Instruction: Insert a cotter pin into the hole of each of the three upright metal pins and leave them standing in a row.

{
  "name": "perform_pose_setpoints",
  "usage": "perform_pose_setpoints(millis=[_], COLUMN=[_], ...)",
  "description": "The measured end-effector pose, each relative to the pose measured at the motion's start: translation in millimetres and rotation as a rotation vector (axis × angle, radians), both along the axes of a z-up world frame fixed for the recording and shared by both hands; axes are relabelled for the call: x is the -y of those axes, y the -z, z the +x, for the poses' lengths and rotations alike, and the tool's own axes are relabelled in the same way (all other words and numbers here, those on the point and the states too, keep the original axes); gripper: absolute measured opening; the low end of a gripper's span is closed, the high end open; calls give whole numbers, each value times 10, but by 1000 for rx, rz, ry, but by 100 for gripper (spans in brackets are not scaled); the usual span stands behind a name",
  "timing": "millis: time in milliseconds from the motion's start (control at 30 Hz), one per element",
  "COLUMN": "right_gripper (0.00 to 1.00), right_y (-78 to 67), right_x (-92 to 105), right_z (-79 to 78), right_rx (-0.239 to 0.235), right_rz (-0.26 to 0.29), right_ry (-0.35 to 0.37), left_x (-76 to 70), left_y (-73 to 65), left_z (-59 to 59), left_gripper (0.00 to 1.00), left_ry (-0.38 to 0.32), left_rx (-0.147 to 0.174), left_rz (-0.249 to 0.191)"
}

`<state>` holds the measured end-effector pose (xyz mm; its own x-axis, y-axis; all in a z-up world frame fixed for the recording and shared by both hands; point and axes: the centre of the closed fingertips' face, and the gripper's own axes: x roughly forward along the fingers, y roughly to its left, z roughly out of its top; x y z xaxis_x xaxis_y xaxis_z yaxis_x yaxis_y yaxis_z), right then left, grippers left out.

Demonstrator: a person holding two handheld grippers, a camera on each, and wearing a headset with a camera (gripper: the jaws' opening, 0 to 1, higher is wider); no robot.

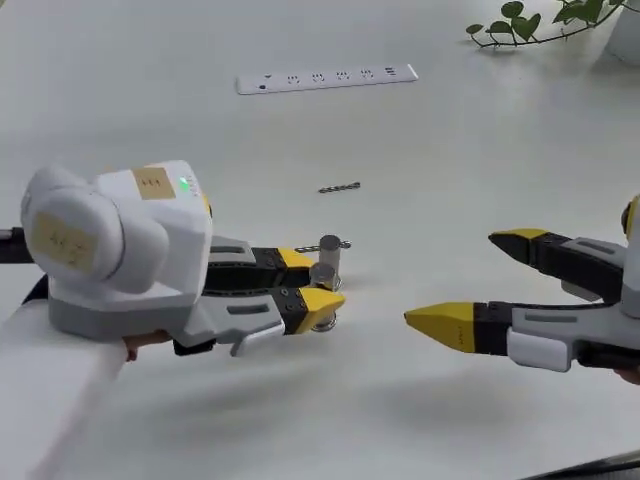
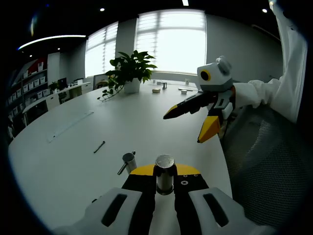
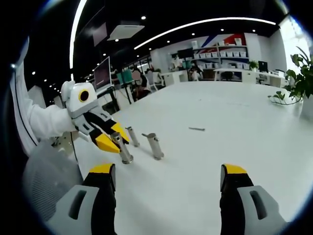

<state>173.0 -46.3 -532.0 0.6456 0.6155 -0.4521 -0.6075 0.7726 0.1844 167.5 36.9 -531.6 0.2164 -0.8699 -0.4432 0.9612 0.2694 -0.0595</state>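
Pinching one upright metal pin (image 2: 165, 162) between the closed-in jaw tips of the left gripper (image 2: 165, 171), with a second pin (image 2: 129, 159) bearing a cotter pin (image 2: 121, 169) just beside those tips, a loose cotter pin (image 2: 99, 146) farther ahead, and the right gripper (image 3: 168, 171) with jaws spread wide, empty.

left gripper (image 1: 322, 282): clamped on metal pin (image 1: 322, 276) | right gripper (image 1: 450, 279): fingers apart | cotter pin (image 1: 339, 187): lying loose

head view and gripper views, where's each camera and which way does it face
head view: on the head, looks down at left tool and right tool; sleeve shows.
left gripper view: on left tool, faces right tool; own jaws hold a pin.
right gripper view: on right tool, faces left tool; own jaws open.
all share the pin.
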Motion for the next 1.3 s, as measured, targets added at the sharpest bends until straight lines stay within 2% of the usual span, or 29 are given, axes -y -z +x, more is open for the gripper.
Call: perform_pose_setpoints(millis=[133, 300, 367, 500, 600, 700, 867, 1000, 1067, 1200, 1300], right_gripper=[86, 87, 86, 86, 86, 86, 86, 86, 86, 86, 86], right_y=[12, 24, 31, 43, 69, 75, 90, 89, 86, 80, 79], right_x=[-16, -13, -7, 3, 20, 26, 35, 26, 22, 12, 3], right_z=[-11, -15, -18, -17, -23, -24, -35, -46, -48, -55, -58], right_rx=[-6, -15, -19, -26, -38, -40, -44, -46, -46, -47, -48], right_rz=[0, 6, 7, 12, 15, 16, 12, 10, 9, 10, 9], right_ry=[-9, -9, -8, -5, -1, 0, -3, -6, -6, -8, -10], left_x=[-25, -59, -69, -80, -83, -80, -72, -78, -75, -74, -74], left_y=[90, 210, 268, 333, 382, 401, 396, 395, 390, 391, 385], left_z=[-34, -64, -74, -82, -100, -113, -104, -81, -78, -116, -115], left_gripper=[10, 10, 10, 10, 10, 10, 10, 10, 10, 10, 11], left_ry=[-9, -19, -28, -27, -24, -21, -32, -37, -55, -45, -51], left_rx=[-25, -39, -60, -60, -80, -75, -68, -48, -64, -42, -39], left_rz=[5, 24, 33, 47, 67, 75, 64, 56, 34, 34, 31])
